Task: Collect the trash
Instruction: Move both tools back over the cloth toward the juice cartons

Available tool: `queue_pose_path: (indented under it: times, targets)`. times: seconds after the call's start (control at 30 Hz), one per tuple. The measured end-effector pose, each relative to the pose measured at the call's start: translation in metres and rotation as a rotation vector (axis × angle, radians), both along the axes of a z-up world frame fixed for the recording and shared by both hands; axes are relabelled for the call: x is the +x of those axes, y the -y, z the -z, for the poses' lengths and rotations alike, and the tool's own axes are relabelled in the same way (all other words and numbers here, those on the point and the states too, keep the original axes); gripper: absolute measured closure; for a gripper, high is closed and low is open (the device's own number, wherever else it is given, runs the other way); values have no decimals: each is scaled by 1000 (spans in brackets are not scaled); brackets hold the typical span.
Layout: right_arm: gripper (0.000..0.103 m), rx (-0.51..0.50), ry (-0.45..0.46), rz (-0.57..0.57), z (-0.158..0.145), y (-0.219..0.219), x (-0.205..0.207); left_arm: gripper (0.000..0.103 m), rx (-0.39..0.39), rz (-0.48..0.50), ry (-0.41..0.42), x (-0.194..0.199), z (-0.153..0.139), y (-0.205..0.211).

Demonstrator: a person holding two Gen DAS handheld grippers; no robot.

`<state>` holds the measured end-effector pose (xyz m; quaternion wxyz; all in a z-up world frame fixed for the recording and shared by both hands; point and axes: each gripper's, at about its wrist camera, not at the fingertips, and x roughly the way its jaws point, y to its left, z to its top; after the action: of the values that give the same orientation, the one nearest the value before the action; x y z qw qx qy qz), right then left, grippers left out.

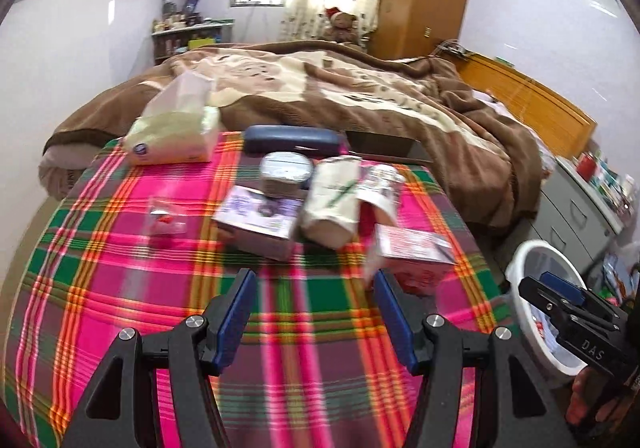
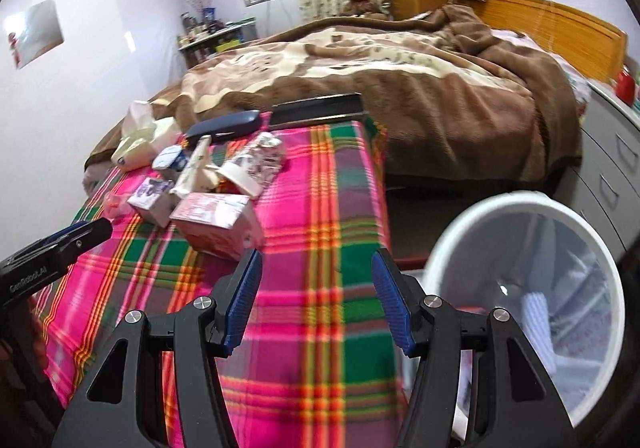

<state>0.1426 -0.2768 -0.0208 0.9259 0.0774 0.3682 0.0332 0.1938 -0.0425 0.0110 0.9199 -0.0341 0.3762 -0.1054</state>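
Both the left gripper and right gripper hung wide open and empty over the plaid cloth, while cartons and wrappers lay uncollected left of the bin, so most trash remained.

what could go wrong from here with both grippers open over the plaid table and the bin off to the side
1. The trash is packed tight: the pink carton, purple box and paper cup touch or overlap, so the open left gripper could knock a neighbour while closing on one.
2. The tissue pack and blue case sit right behind the pile and could be grabbed by mistake.
3. The white bin stands below the table edge beside the right gripper; a careless release may miss it.
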Motion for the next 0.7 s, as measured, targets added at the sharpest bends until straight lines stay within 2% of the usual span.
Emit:
queue_pose_path:
  times: [0.27, 0.37, 0.7]
  targets:
    - [44, -51, 5, -99, -1, -24, 22, 39, 14, -53, -39, 28, 14, -32]
    - [40, -61, 18, -140, -2, -31, 29, 39, 19, -56, -58, 40, 19, -36]
    - [40, -81, 13, -250, 2, -45, 50, 37, 57, 22, -104, 70, 39, -16]
